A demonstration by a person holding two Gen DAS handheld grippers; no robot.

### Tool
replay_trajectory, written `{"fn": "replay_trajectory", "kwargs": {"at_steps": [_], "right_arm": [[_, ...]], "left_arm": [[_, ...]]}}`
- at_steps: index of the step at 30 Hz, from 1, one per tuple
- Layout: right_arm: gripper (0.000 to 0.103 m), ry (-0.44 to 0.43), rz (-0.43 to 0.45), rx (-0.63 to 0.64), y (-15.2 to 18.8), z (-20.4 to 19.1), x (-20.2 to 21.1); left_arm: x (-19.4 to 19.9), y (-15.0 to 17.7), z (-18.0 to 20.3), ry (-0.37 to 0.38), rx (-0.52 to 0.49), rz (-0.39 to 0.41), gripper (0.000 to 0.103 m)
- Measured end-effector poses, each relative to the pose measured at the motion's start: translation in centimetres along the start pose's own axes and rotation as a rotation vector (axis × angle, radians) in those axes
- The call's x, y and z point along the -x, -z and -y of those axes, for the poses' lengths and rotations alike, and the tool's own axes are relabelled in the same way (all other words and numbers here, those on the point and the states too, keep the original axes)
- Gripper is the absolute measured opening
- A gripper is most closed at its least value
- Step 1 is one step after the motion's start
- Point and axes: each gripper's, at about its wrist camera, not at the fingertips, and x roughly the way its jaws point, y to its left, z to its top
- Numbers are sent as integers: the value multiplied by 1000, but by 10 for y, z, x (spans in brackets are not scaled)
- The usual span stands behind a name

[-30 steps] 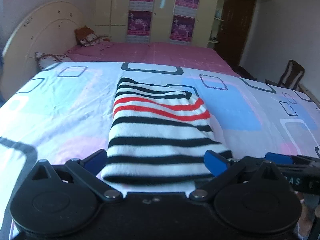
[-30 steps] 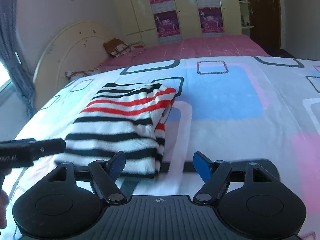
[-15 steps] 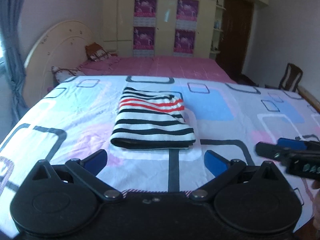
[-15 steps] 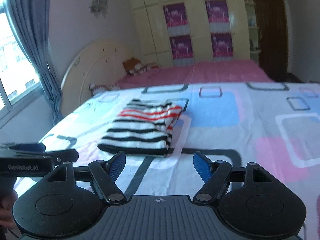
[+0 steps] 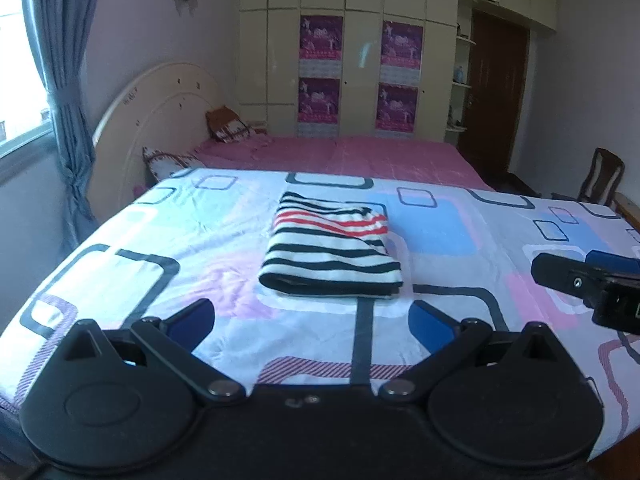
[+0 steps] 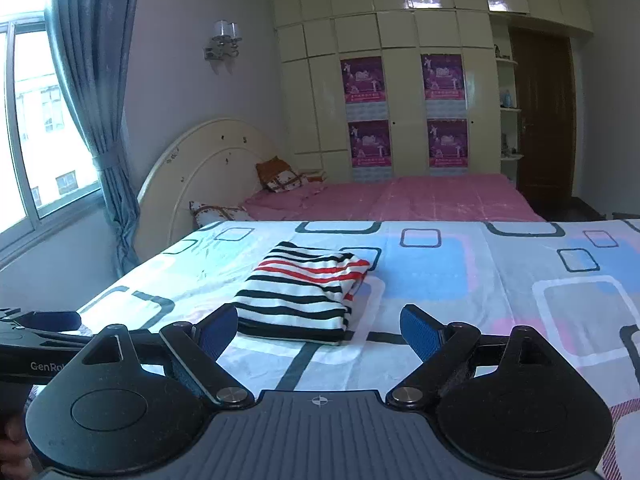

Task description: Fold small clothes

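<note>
Spreading across the lower half of both views is the patterned bedsheet (image 5: 120, 264), white with blue, pink and grey squares. Nearest the lens, at the bottom of the left wrist view, the left gripper (image 5: 312, 316) is standing wide apart and holding nothing. In the right wrist view the right gripper (image 6: 318, 326) is still widening its jaws, with nothing between them; only sheet is showing in the gap. Each tool is also appearing in the other's view: the right one at the right edge of the left view, the left one at the lower left of the right view.

Compared with a second ago, both grippers are sitting farther back and higher. Then the striped garment (image 5: 332, 252) was filling the frame right at the fingertips; now it is lying well clear of both, at the centre of the frame, as a neat rectangle with its thick folded edge facing the cameras. That is suggesting the folding of this piece is finished and the hands are retreating from it.

Farther back, a pink bedspread (image 6: 420, 196) is covering the far bed, with a cream headboard (image 6: 200, 168) at the left and wardrobe doors carrying purple posters (image 5: 360, 76) behind.
</note>
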Motion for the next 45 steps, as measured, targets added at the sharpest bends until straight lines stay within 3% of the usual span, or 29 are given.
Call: {"fn": "replay_trajectory", "kwargs": {"at_steps": [45], "right_arm": [[88, -16, 8, 6, 2, -3, 9]], "left_arm": [[15, 0, -3, -19, 11, 14, 103]]}}
